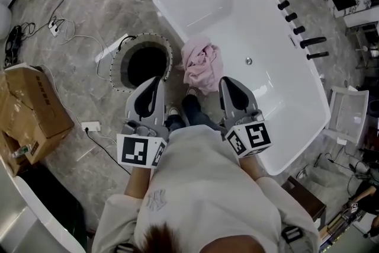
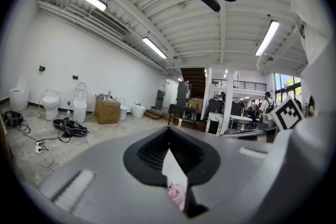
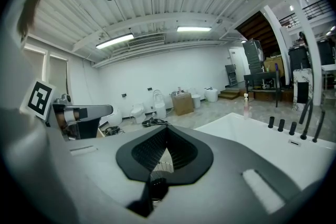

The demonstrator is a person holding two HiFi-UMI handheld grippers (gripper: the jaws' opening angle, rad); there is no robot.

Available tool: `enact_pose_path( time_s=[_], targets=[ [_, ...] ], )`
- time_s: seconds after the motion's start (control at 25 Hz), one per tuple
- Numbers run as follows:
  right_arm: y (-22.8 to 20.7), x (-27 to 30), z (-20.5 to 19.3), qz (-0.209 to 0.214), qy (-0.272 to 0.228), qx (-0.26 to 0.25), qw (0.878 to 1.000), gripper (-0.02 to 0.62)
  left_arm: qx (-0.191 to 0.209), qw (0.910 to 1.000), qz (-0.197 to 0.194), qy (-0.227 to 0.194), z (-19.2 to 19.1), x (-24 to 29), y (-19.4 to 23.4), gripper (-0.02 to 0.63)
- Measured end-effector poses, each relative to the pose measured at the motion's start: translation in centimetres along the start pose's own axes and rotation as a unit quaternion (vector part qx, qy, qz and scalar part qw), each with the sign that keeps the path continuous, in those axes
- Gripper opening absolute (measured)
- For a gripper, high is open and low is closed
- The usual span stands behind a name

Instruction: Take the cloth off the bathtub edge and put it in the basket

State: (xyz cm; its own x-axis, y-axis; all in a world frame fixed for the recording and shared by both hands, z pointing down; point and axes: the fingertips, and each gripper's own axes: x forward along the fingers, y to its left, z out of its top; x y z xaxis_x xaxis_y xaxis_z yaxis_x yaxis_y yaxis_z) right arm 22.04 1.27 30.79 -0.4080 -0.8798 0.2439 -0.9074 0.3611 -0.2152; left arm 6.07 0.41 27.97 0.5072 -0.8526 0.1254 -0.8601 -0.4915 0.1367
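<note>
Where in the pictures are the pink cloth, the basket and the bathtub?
pink cloth (image 1: pixel 201 62): head view, middle of the crumpled heap.
basket (image 1: pixel 118 65): head view, left side of its rim.
bathtub (image 1: pixel 237 6): head view, bare inner wall.

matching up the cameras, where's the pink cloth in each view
Head view: pink cloth draped on the bathtub edge, at centre.
Left gripper view: a pink sliver low centre, through the jaws' gap.
Right gripper view: not in it.
Shared landmark: the bathtub, at right in the right gripper view.
</note>
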Motion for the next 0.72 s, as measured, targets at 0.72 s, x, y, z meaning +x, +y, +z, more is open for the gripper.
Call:
enact_pose_path(
  time_s=[0.72],
  targets=[
    [-7.9,3.3,2.0,0.032,-0.01,0.008,0.999,0.0,0.01,0.9989,0.041,-0.02,1.5,7.4,-2.3,0.014]
  ],
)
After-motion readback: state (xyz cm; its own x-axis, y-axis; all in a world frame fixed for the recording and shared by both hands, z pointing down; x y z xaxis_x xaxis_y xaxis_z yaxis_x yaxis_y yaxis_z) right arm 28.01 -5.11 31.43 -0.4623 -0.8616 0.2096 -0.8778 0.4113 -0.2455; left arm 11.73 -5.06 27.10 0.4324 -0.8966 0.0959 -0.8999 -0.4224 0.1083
